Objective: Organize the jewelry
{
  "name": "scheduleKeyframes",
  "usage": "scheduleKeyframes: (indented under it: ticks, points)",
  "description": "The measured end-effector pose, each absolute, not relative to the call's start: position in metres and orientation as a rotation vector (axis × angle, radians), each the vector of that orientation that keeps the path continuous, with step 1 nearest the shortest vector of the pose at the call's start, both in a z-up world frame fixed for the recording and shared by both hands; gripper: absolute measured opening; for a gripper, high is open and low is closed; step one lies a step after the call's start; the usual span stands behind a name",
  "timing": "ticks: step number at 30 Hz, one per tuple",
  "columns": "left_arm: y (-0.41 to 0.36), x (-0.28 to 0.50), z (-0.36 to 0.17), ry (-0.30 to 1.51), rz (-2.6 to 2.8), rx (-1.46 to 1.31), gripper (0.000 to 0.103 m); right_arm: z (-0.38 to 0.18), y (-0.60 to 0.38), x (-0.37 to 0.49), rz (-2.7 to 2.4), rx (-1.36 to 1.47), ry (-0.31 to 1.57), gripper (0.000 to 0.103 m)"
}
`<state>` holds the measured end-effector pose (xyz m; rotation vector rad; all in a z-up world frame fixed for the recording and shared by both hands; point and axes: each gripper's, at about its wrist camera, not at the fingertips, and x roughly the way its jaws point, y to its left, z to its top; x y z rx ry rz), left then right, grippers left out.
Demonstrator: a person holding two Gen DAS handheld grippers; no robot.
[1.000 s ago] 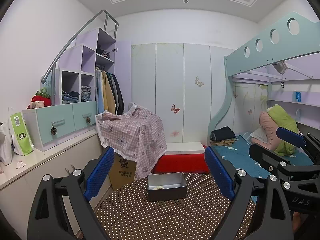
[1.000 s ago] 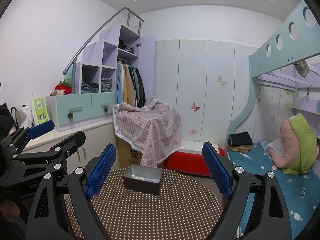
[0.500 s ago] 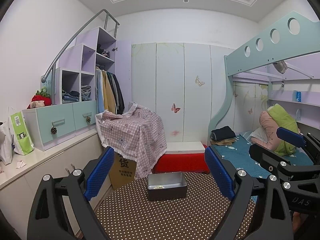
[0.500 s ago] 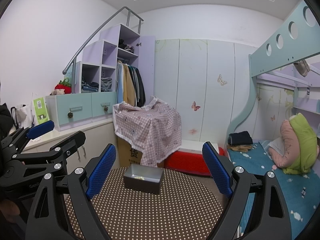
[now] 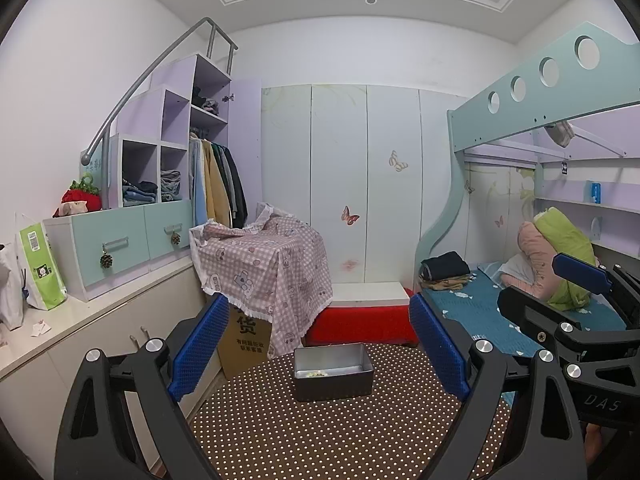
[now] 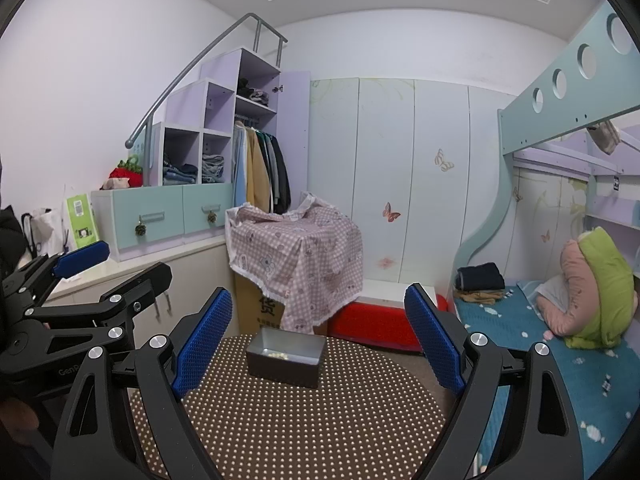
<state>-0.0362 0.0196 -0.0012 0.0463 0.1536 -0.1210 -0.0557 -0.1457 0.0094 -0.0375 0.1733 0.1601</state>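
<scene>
Tin (image 5: 333, 372), one; grippers (image 5: 316, 348), two.

You face a round bench (image 5: 344, 436) covered in a brown cloth with pale dots. A single dark grey metal tray (image 5: 333, 371) stands on it near the far edge, open side up, with a small cluster of pale beads (image 6: 280, 355) lying on its floor towards the front. The rest of the dotted cover shows bare. From the right-hand view the tray sits slightly turned, one corner towards you.
</scene>
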Motion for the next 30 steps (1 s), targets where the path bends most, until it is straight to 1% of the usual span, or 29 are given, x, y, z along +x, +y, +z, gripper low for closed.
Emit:
scheduleKeyframes:
  ticks: [30]
  points:
    - [0.0196,-0.0344,0.0019,0.134,-0.121,0.052,0.089,0.0078,-0.1453,-0.0544,0.166,-0.033,0.179,0.085]
